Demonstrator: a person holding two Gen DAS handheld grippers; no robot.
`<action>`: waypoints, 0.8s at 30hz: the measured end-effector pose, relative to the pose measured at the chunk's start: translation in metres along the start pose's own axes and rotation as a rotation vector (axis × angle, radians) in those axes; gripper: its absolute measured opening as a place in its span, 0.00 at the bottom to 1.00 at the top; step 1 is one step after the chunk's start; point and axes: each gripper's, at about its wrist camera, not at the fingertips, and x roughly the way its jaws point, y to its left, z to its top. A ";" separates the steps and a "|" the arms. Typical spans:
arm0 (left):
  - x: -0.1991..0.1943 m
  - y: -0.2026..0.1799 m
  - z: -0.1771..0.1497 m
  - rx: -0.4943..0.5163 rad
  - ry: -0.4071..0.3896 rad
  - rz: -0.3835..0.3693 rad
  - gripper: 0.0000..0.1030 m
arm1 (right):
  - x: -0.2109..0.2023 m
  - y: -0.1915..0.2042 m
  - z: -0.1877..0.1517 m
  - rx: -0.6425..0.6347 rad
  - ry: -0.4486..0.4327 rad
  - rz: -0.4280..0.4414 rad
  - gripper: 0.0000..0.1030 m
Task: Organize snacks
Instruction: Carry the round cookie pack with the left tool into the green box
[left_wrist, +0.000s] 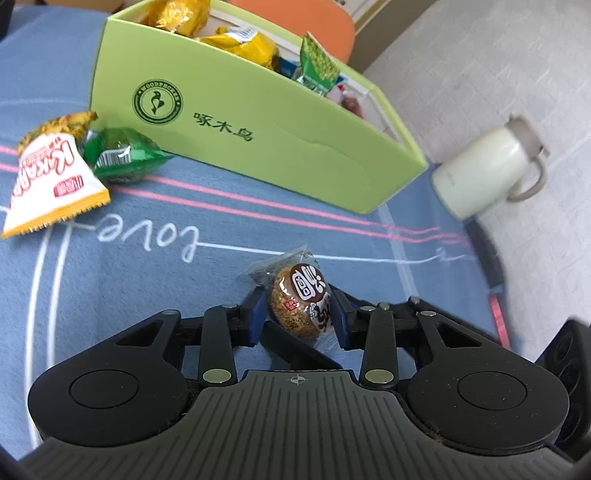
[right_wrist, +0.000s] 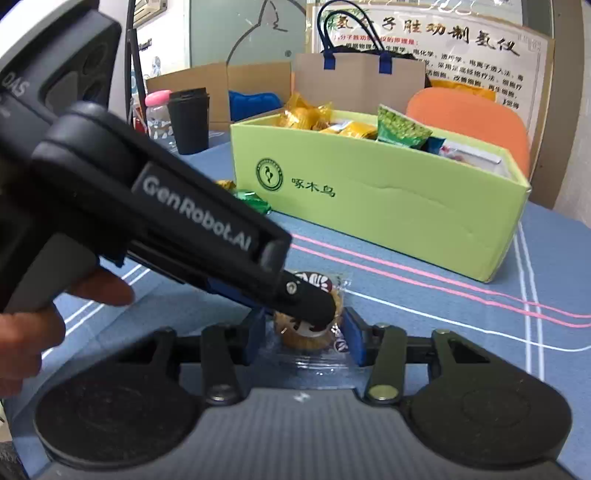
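My left gripper (left_wrist: 299, 317) is shut on a round brown cake in a clear wrapper (left_wrist: 299, 302), held just over the blue tablecloth (left_wrist: 147, 295). The lime-green snack box (left_wrist: 258, 147) stands beyond it with several packets inside. In the right wrist view my right gripper (right_wrist: 306, 338) has its blue pads (right_wrist: 356, 341) pressed on a wrapped round cake (right_wrist: 303, 341). The left gripper (right_wrist: 314, 306) crosses over that spot and hides the cake's middle. I cannot tell whether the label showing above its finger belongs to a second cake. The green box (right_wrist: 369, 199) sits behind.
A white-and-orange packet (left_wrist: 48, 173) and a green packet (left_wrist: 122, 158) lie left of the box. A white flask (left_wrist: 484, 173) stands at the table's right edge. Behind the box are a black cup (right_wrist: 190, 122), a paper bag (right_wrist: 354, 77) and an orange chair (right_wrist: 476, 122). A hand (right_wrist: 33, 325) grips the left handle.
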 end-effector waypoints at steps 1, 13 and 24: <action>-0.003 -0.004 0.001 0.001 -0.011 -0.014 0.14 | -0.005 0.000 0.002 -0.005 -0.014 -0.007 0.48; -0.004 -0.085 0.122 0.179 -0.201 -0.062 0.15 | -0.017 -0.065 0.103 -0.025 -0.233 -0.116 0.49; -0.021 -0.055 0.143 0.182 -0.380 -0.027 0.69 | -0.001 -0.100 0.109 0.036 -0.307 -0.137 0.90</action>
